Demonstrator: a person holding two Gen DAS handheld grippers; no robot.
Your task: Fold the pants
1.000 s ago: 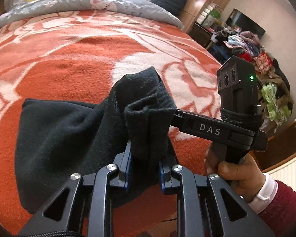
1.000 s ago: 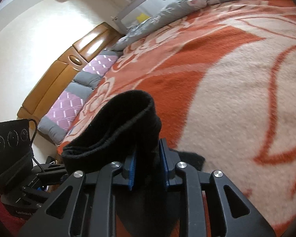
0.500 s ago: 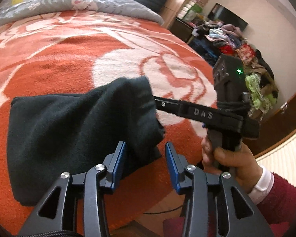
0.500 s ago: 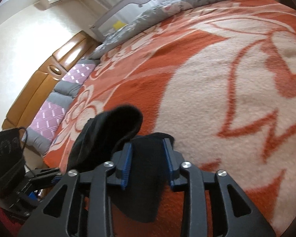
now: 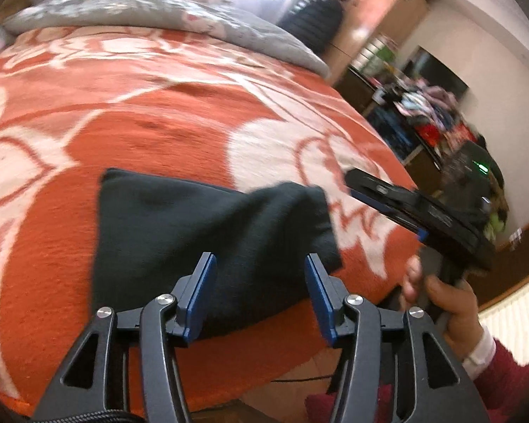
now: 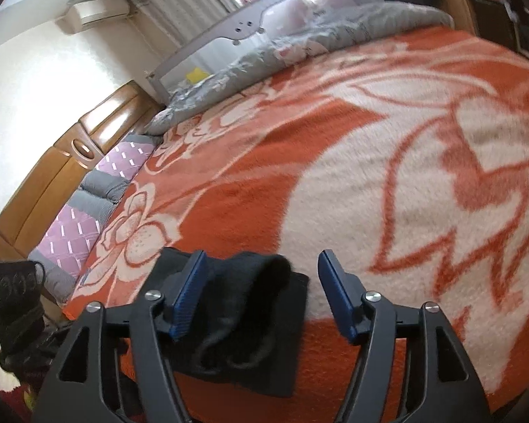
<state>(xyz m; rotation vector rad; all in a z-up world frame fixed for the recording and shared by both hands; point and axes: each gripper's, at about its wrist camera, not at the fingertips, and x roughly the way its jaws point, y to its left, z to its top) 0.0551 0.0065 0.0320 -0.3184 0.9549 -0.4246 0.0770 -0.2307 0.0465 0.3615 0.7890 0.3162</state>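
Note:
The black pants point(image 5: 201, 232) lie folded in a compact bundle on the orange and white blanket point(image 5: 123, 123), near the bed's front edge. My left gripper point(image 5: 261, 264) is open, just behind and above the bundle, holding nothing. My right gripper point(image 6: 262, 264) is open too, with the pants' rolled end point(image 6: 243, 303) lying loose between and below its fingers. In the left wrist view the right gripper point(image 5: 384, 197) hovers beside the bundle's right end, held by a hand in a red sleeve.
A grey quilt point(image 5: 158, 17) lies along the far side of the bed. A wooden headboard point(image 6: 53, 176) with purple and grey pillows point(image 6: 88, 218) is at the left. A cluttered shelf with clothes point(image 5: 433, 112) stands beyond the bed's right edge.
Both grippers were shut on the pants' end a second ago. Both have opened, let the cloth drop onto the bundle, and drawn back.

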